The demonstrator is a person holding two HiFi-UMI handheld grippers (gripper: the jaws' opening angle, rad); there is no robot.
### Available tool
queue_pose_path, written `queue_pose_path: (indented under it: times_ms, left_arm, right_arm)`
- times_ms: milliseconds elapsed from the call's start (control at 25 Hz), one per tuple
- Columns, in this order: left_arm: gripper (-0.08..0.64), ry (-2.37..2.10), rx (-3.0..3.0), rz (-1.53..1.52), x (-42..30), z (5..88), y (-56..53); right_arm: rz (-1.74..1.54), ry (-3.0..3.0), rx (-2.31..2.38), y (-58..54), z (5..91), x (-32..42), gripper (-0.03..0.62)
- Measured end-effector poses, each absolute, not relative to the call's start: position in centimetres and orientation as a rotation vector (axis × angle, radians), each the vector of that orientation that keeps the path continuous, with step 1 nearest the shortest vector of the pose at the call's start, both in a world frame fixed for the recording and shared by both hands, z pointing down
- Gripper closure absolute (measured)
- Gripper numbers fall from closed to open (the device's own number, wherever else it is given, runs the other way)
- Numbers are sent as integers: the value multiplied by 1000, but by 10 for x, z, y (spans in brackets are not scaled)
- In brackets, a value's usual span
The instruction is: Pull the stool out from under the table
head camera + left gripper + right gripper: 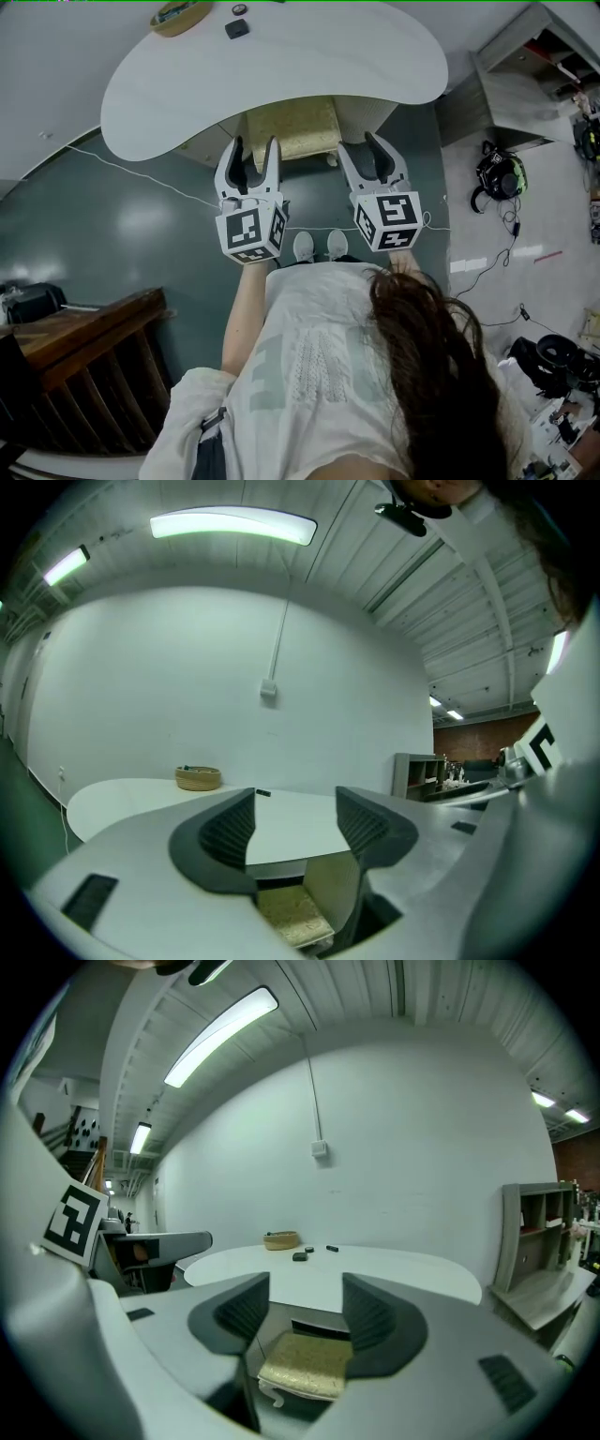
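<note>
While the cushioned stool sits partly tucked beneath the near edge of the white table, both claws hang just short of that edge, clear of the stool. The left gripper has its jaws spread, pinching nothing. The right gripper is likewise spread and empty.

White top, white shoes, grey hand-held grippers.
</note>
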State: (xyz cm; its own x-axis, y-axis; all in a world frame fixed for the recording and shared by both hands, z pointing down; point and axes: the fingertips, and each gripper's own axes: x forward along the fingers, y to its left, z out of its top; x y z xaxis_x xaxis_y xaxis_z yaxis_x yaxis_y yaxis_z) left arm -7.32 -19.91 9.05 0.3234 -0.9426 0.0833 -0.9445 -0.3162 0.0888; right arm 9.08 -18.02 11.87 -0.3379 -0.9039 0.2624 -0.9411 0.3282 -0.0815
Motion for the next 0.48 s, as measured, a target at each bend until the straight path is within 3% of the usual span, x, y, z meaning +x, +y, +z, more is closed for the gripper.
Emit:
queue_pose_path:
  times_ms: [40,120,480]
  left_arm:
    - [286,-1748,2461,14,-71,91,-199]
    - [248,-1733,2472,18,-65,93,-198]
    - [233,-1723,2463,31,-58,95,-196]
  right_arm:
    - [325,-2415,1702,-181,120,92,329]
    - [325,-2405,1719,-181,122,95,288]
    - [372,-2412,1722,-179,127,103,281]
